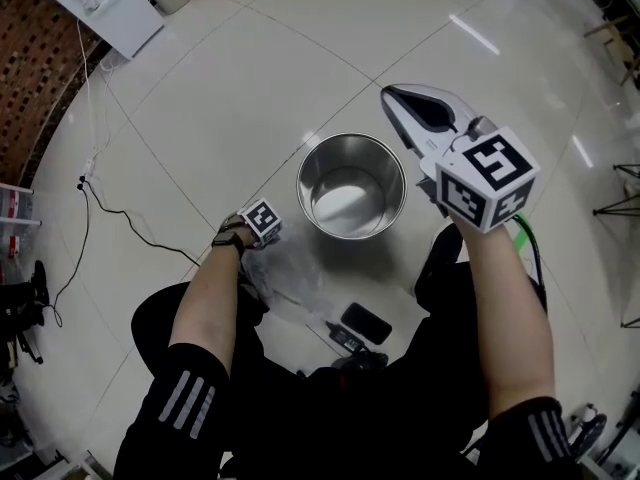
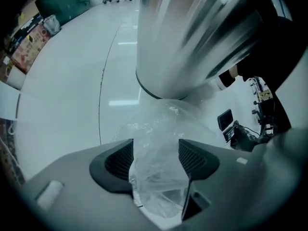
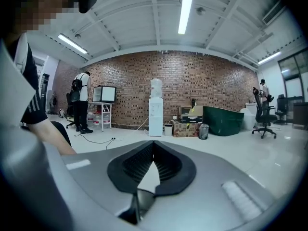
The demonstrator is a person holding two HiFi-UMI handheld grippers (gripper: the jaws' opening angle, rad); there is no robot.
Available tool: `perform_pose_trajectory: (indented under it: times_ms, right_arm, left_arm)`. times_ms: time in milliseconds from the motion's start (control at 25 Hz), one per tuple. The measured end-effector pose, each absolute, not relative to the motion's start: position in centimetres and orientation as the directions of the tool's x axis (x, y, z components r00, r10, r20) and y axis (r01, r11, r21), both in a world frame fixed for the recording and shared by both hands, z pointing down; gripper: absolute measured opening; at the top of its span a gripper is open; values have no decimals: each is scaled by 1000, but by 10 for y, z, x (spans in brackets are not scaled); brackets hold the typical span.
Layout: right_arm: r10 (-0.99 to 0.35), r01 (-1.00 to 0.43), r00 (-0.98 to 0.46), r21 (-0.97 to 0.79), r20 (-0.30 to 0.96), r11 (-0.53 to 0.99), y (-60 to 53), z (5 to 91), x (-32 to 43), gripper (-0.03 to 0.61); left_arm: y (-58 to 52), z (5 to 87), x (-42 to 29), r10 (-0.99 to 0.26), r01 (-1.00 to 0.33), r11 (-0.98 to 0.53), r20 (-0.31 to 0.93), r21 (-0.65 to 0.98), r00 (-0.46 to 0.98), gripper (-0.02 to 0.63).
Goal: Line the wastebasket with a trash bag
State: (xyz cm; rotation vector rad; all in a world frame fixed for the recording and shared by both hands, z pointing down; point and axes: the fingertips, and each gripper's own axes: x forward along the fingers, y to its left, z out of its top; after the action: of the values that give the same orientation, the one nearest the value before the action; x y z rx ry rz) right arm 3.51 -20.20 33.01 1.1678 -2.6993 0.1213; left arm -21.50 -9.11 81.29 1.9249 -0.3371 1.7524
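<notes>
The steel wastebasket (image 1: 300,183) stands upright on the pale floor, with nothing inside it. A crumpled clear trash bag (image 1: 290,273) lies on the floor just in front of it. My left gripper (image 1: 262,230) points steeply down onto that bag. In the left gripper view the wastebasket (image 2: 192,37) rises close ahead, and the bag (image 2: 159,143) bunches between the wide jaws of the left gripper (image 2: 155,150), which is open. My right gripper (image 1: 390,94) is held high to the right of the wastebasket. It is shut and holds nothing (image 3: 153,146).
A dark phone (image 1: 366,322) and a small black device (image 1: 345,338) lie on the floor by the person's knees. A thin cable (image 1: 130,223) runs across the floor at left. A person (image 3: 82,100) and a water dispenser (image 3: 155,107) stand by the brick wall.
</notes>
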Motion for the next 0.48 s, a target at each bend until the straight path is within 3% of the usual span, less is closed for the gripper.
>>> perform_pose_trajectory:
  times_ms: [80,200,240,480]
  right_arm:
    - [-715,-731,-667,1,209,682,-203,329,36,8]
    - [-717,-734,-664,-4,210,679,-204,330,37,8]
    - [-718,-735,-664,-6,211,678,-205,330,38,7]
    - [-725,-744,-655,-16,214,668,-205,330,43,7]
  left_arm:
    - [-91,814,-215,143,-497,-848,982,186,124,228]
    - [-86,815,-227,146,-496,-853,987,161,69,32]
    - [-86,814,-229,142,-495,-855,988,154,61,-1]
    - [-91,773,-227,111,-439,-887,989,145,102,-6]
